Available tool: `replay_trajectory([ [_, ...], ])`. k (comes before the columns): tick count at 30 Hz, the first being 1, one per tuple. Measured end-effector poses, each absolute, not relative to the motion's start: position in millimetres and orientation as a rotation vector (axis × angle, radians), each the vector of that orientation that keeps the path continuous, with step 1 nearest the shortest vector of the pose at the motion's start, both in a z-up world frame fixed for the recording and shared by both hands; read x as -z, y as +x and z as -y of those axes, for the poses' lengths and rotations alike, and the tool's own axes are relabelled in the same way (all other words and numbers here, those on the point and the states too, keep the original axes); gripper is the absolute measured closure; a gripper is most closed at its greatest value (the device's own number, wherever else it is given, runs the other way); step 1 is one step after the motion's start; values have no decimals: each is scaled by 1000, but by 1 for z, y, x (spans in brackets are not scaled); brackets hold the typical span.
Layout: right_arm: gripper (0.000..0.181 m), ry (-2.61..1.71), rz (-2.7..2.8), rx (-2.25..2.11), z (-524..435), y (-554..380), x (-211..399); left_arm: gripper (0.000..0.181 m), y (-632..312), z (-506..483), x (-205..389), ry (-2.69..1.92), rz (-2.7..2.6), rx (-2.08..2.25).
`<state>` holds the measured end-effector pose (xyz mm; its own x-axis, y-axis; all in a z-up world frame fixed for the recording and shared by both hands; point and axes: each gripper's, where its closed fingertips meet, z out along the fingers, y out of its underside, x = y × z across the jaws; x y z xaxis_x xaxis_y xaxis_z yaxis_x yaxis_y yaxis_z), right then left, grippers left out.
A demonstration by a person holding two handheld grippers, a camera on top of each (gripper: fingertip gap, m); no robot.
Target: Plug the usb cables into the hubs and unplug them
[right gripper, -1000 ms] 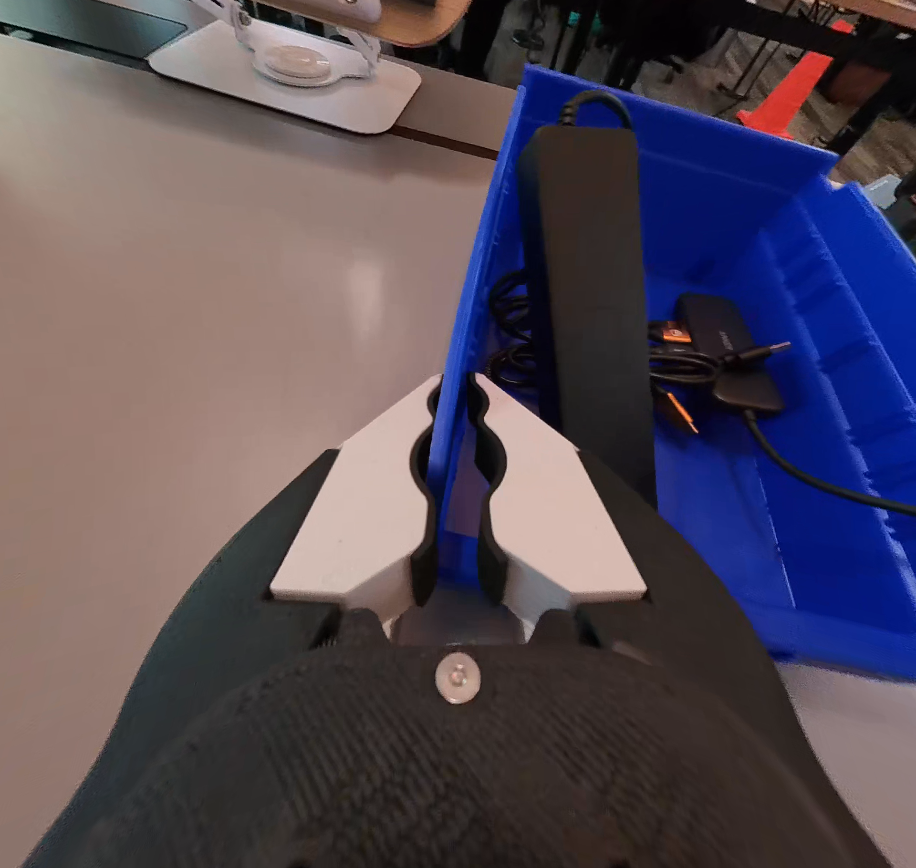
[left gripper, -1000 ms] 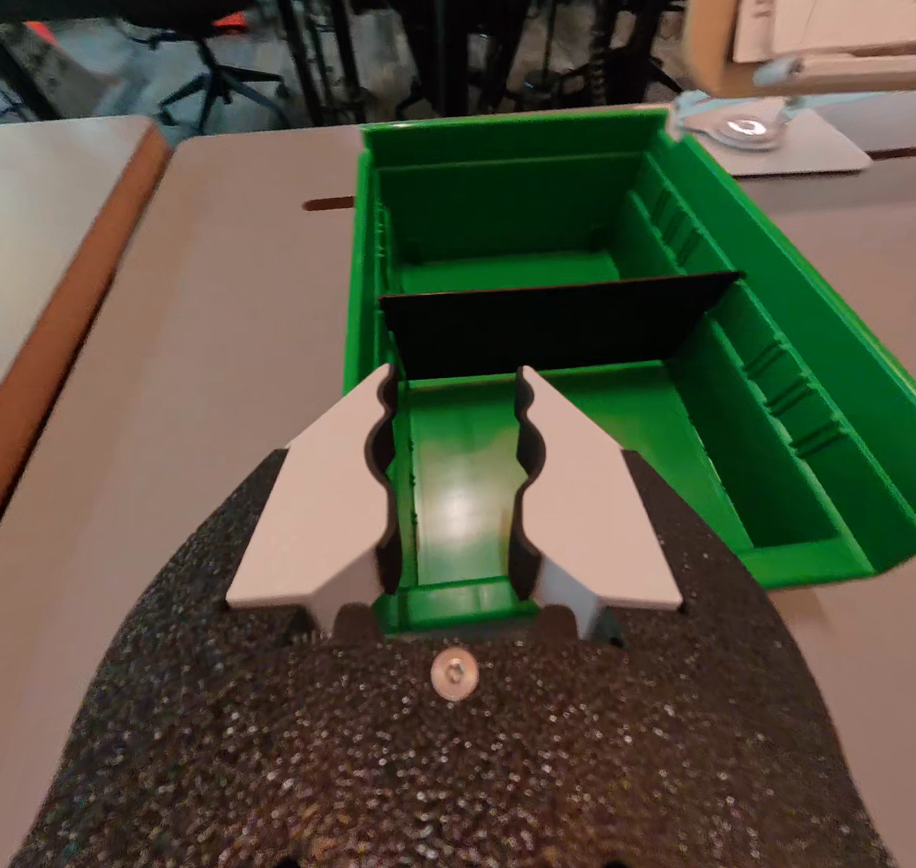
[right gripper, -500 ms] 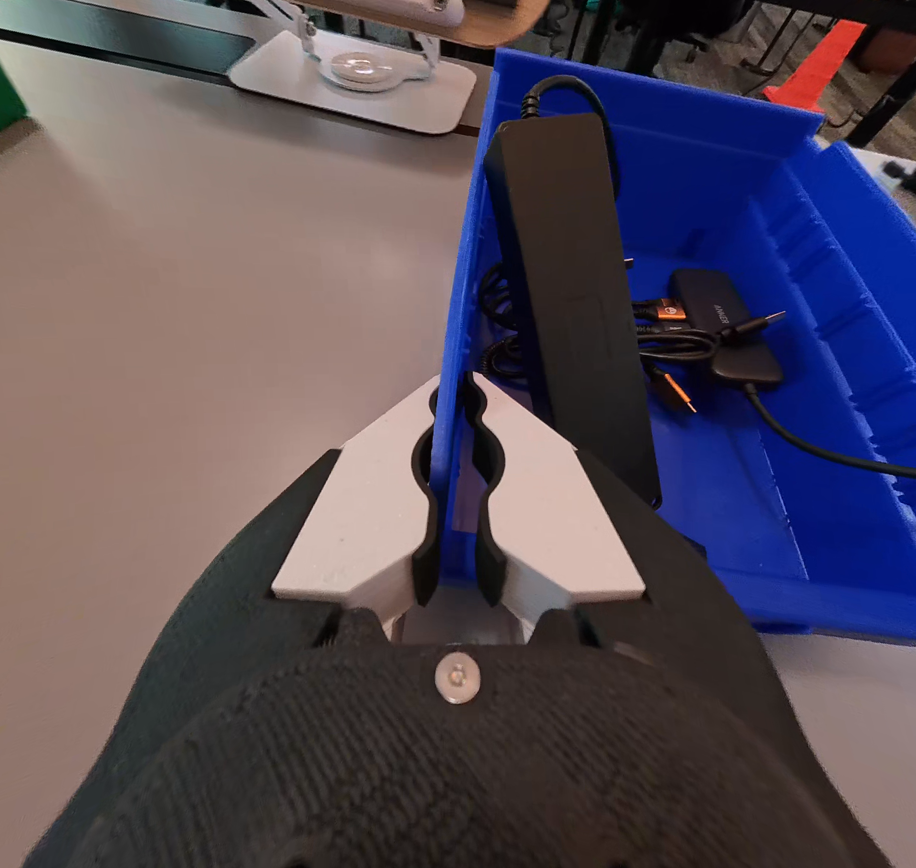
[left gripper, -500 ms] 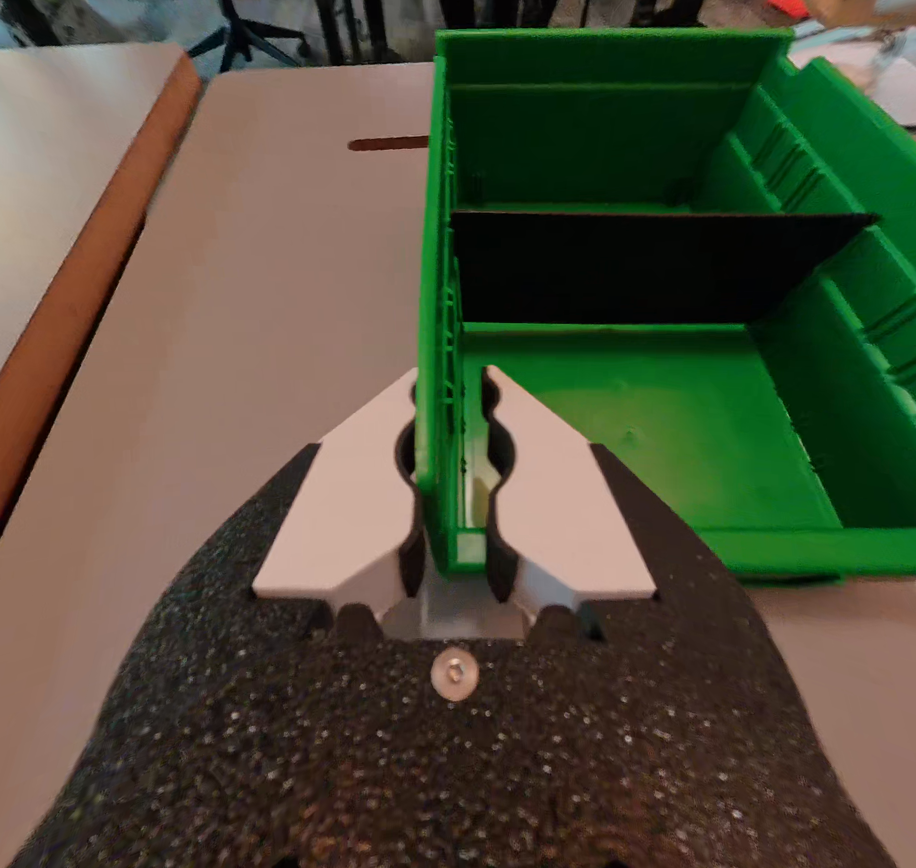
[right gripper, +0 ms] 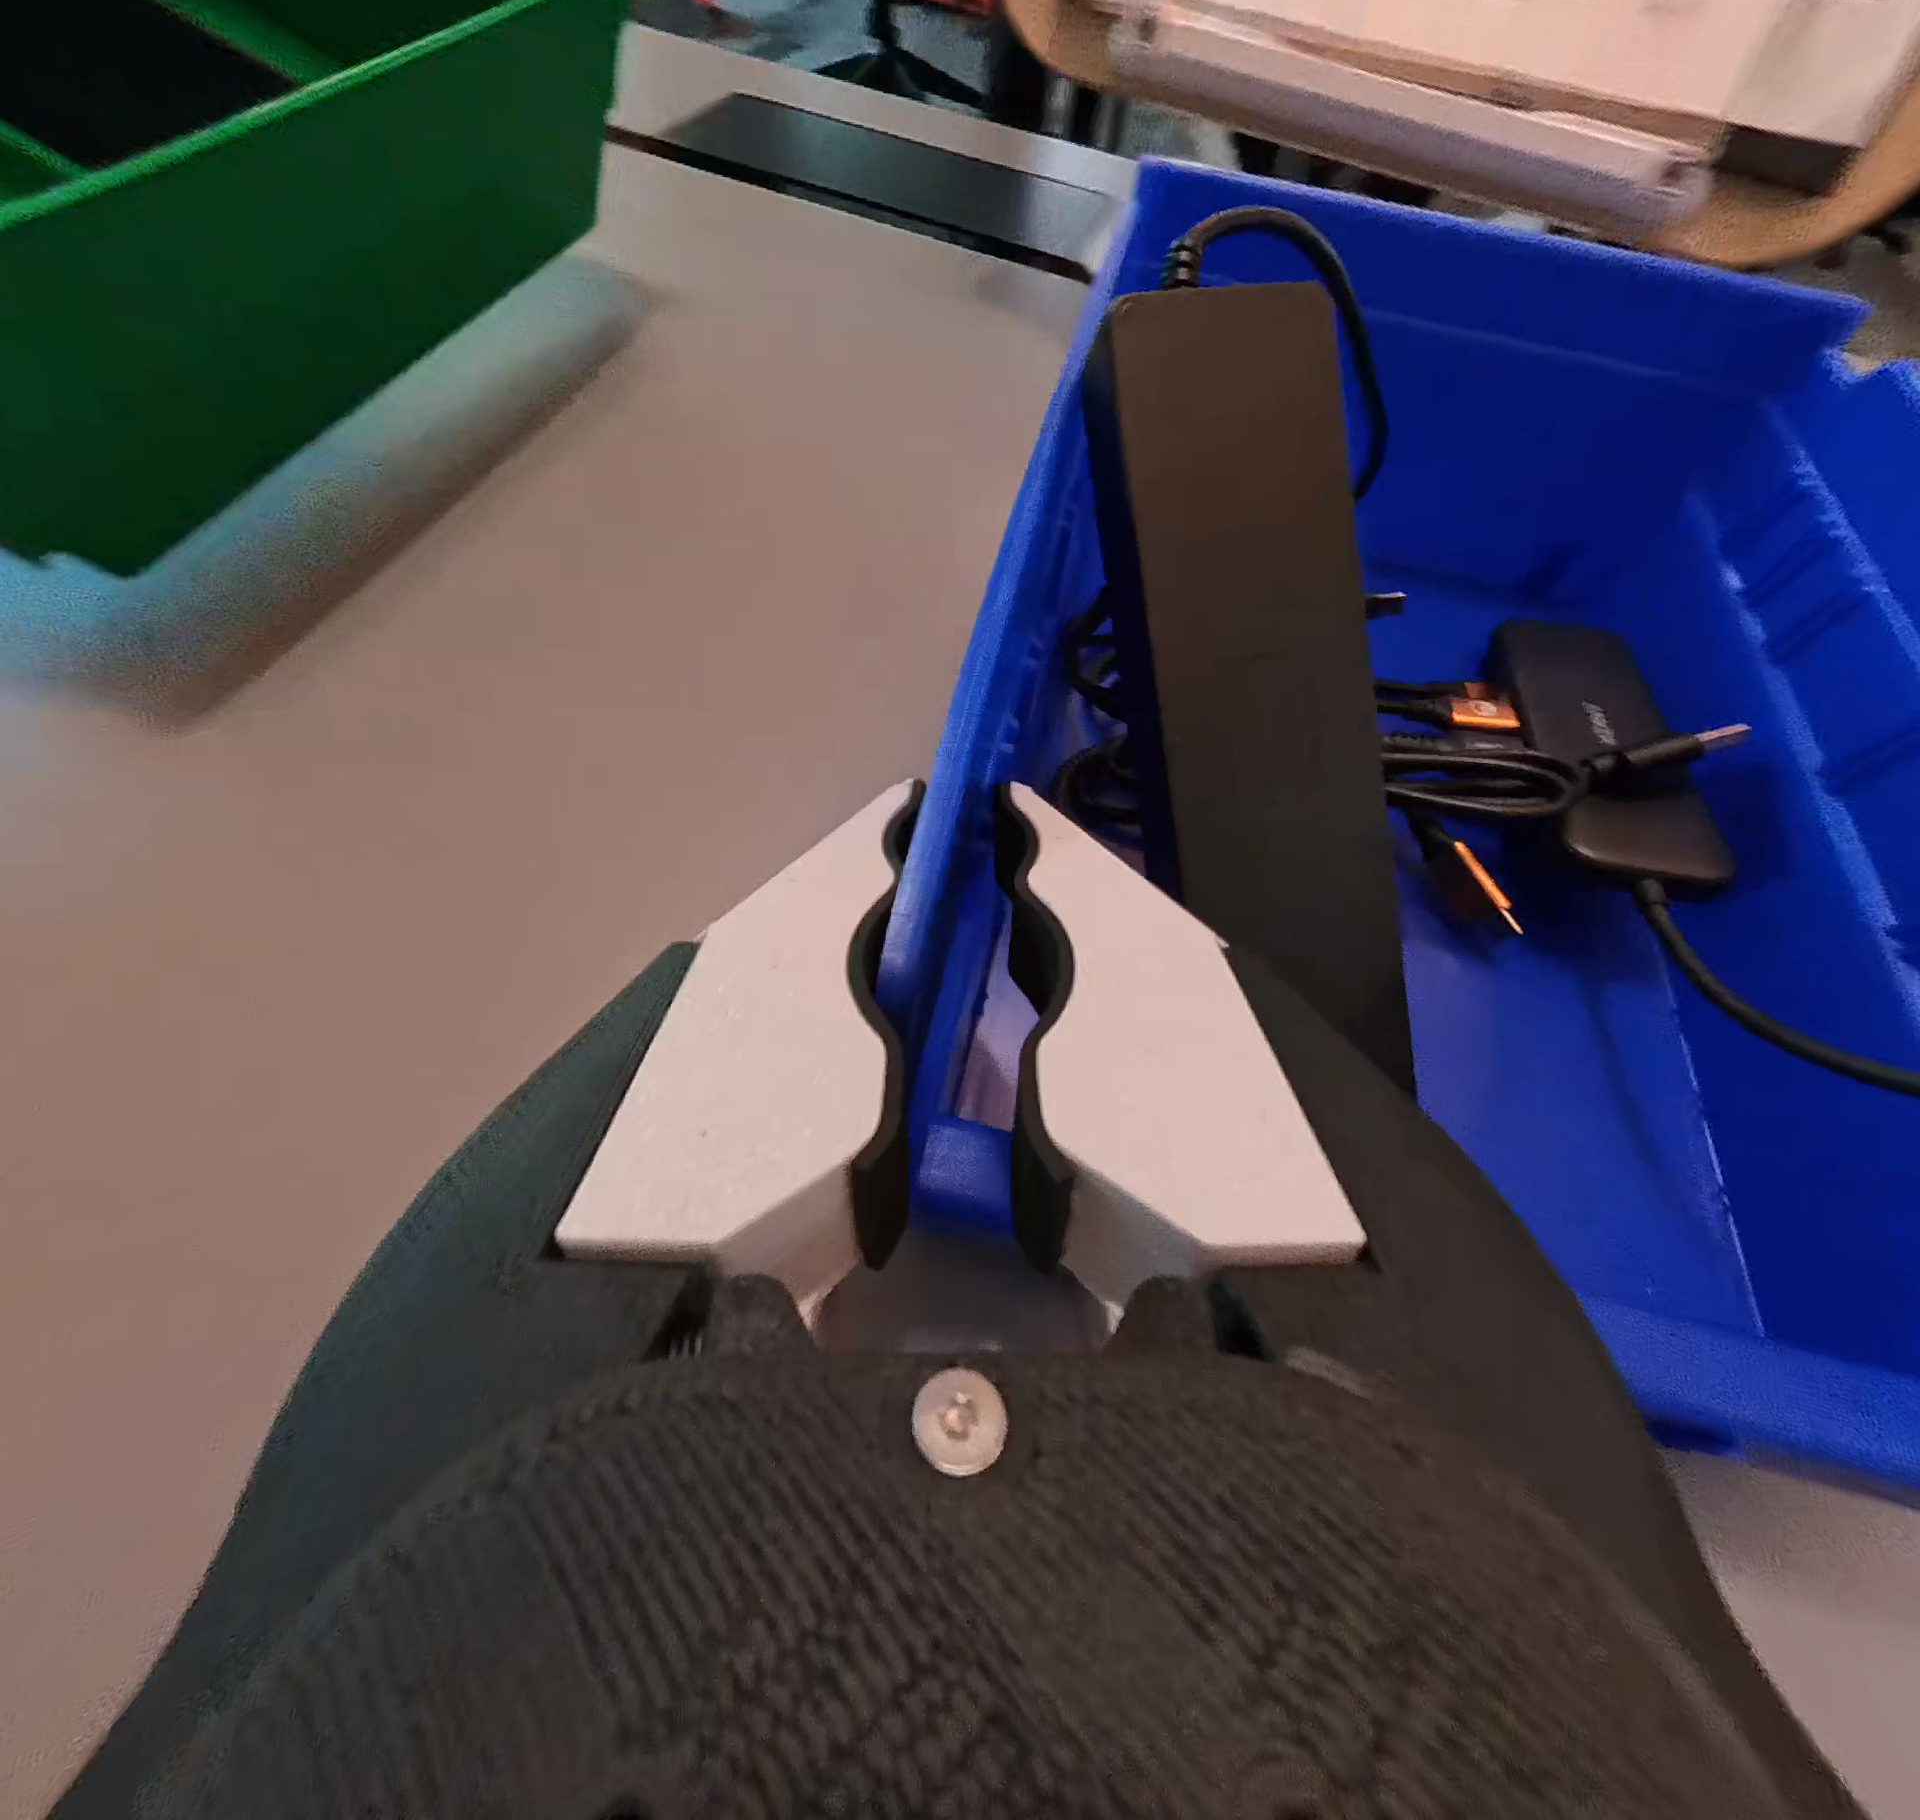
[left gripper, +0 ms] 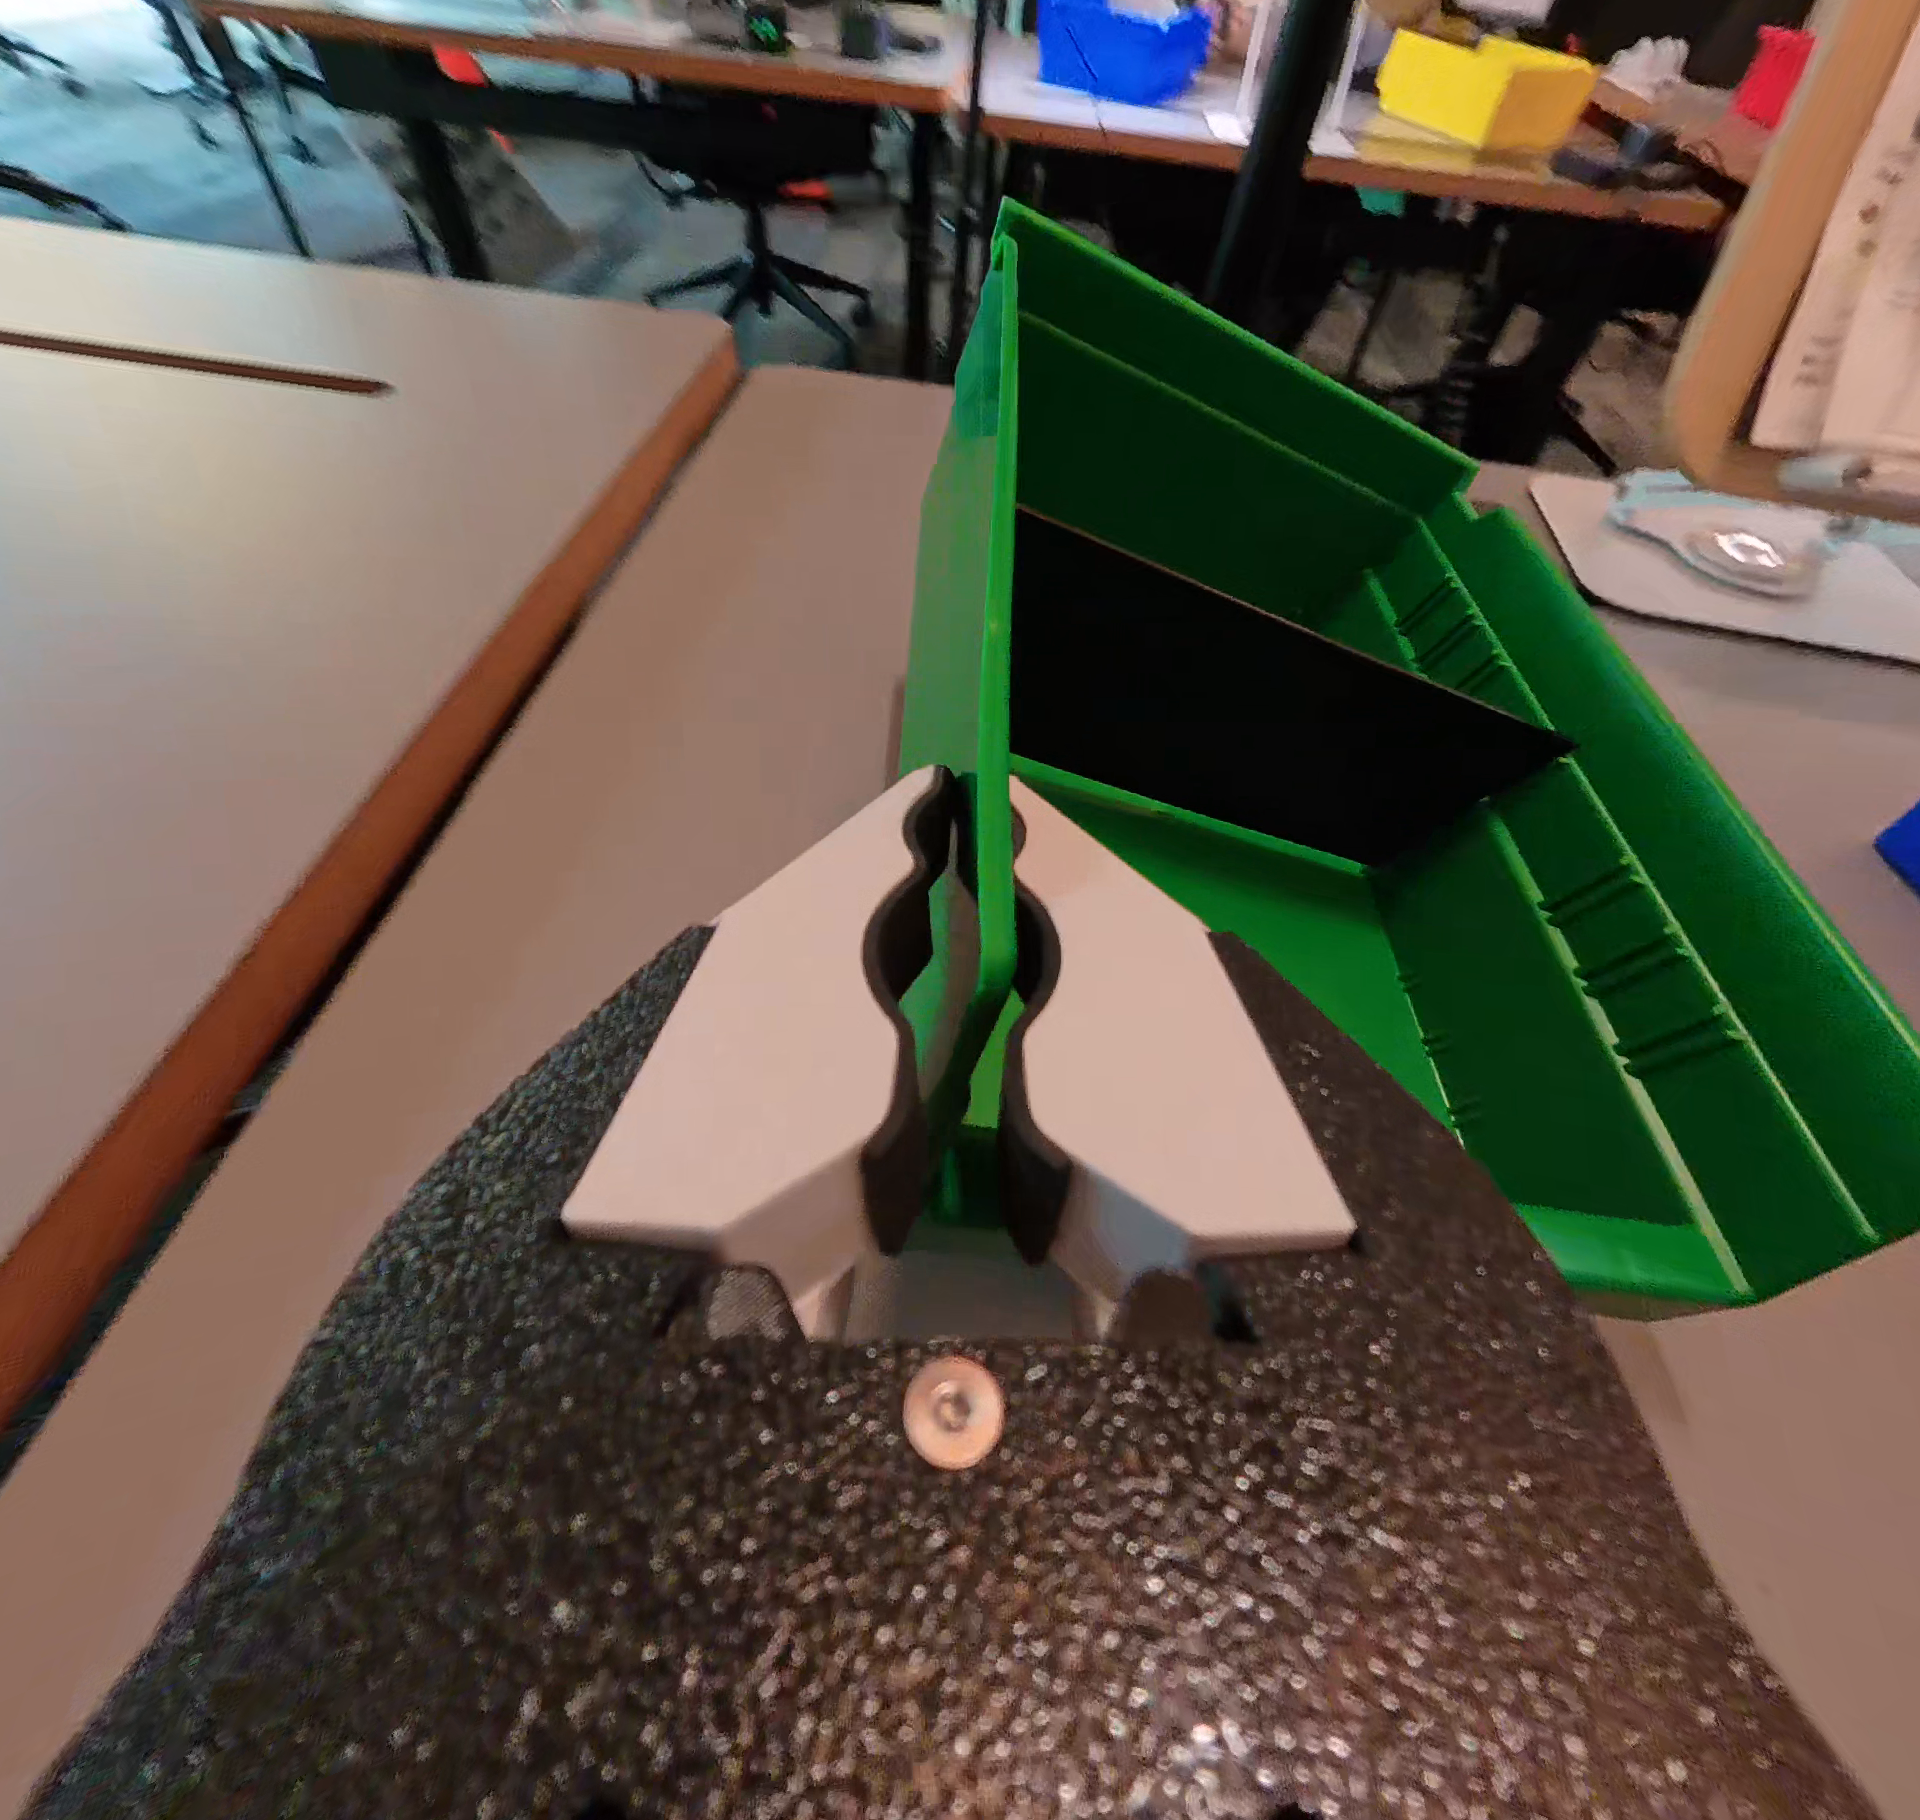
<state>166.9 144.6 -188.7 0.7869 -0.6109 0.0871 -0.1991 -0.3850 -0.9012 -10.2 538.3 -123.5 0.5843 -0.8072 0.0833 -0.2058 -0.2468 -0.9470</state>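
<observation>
Left gripper [left gripper: 982, 814] jaws clamped the tilted green plastic bin's [left gripper: 1621, 939] wall; only the right view showed black USB hubs [right gripper: 1605, 752], right of right gripper [right gripper: 961, 804] jaws clamping the blue plastic bin [right gripper: 1621, 1178].

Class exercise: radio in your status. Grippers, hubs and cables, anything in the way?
Left gripper clamped on green bin wall, bin tilted. Right gripper clamped on blue bin wall. Hubs and cables unplugged inside blue bin. Nothing blocking.

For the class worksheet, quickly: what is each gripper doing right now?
Left gripper: shut on the side wall of the green bin, which is tilted.
Right gripper: shut on the side wall of the blue bin.
</observation>
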Motion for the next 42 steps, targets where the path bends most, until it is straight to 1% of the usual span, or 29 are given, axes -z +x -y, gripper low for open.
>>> replay_trajectory([
  [1, 167, -1954, -585, 475, -160, 157, 188, 179, -16, -539, 116, -1742, -807, 703],
  [4, 159, -1952, -524, 425, -207, 132, 188, 179, -29, -539, 94, -1680, -724, 731],
  [9, 134, -1966, -357, 259, -293, 88, 188, 179, -35, -528, 57, -1545, -591, 832],
  [10, 132, -1969, -338, 210, -303, 80, 185, 179, -35, -525, 50, -1516, -568, 845],
  [11, 130, -1945, -324, 173, -308, 73, 175, 179, -35, -521, 43, -1490, -550, 854],
  [14, 96, -1672, -276, 262, -292, 72, 108, 179, -29, -505, 27, -1421, -546, 866],
  [15, 91, -1542, -264, 310, -281, 75, 79, 180, -25, -499, 23, -1403, -554, 875],
  [17, 89, -1398, -245, 366, -263, 82, 40, 180, -14, -483, 14, -1366, -563, 923],
  [19, 85, -1429, -240, 416, -261, 94, 32, 180, 0, -465, 8, -1335, -571, 982],
  [21, 76, -1443, -280, 447, -258, 111, 32, 180, 15, -444, -1, -1295, -579, 1066],
  [22, 81, -1426, -298, 427, -256, 116, 30, 180, 21, -431, -6, -1267, -575, 1126],
  [24, 107, -1400, -313, 442, -249, 127, 30, 180, 33, -405, -15, -1224, -599, 1199],
  [25, 107, -1405, -288, 422, -248, 126, 31, 180, 40, -390, -19, -1177, -636, 1193],
  [26, 124, -1397, -321, 417, -242, 131, 31, 180, 46, -377, -21, -1145, -663, 1155],
  [27, 128, -1377, -389, 446, -233, 141, 31, 180, 50, -365, -24, -1117, -673, 1132],
  [28, 144, -1380, -449, 476, -224, 154, 34, 180, 52, -355, -28, -1082, -684, 1096],
  [29, 149, -1380, -468, 457, -219, 161, 36, 180, 52, -344, -33, -1047, -694, 1063],
  [31, 167, -1268, -615, 291, -201, 175, 33, 177, 52, -319, -45, -949, -691, 1038],
  [34, 174, -1130, -624, 311, -170, 193, 14, 169, 51, -270, -59, -800, -643, 1056],
  [35, 176, -1089, -627, 322, -157, 198, 7, 163, 53, -252, -61, -758, -657, 1075],
  [37, 179, -1004, -661, 297, -128, 211, -9, 144, 60, -215, -59, -672, -738, 1140],
  [39, 178, -939, -666, 251, -96, 220, -26, 137, 70, -193, -53, -650, -834, 1170],
  [41, 178, -968, -659, 366, -67, 231, -33, 129, 82, -173, -43, -638, -968, 1219],
  [42, 178, -966, -662, 406, -52, 236, -36, 120, 87, -167, -39, -640, -1012, 1247],
])
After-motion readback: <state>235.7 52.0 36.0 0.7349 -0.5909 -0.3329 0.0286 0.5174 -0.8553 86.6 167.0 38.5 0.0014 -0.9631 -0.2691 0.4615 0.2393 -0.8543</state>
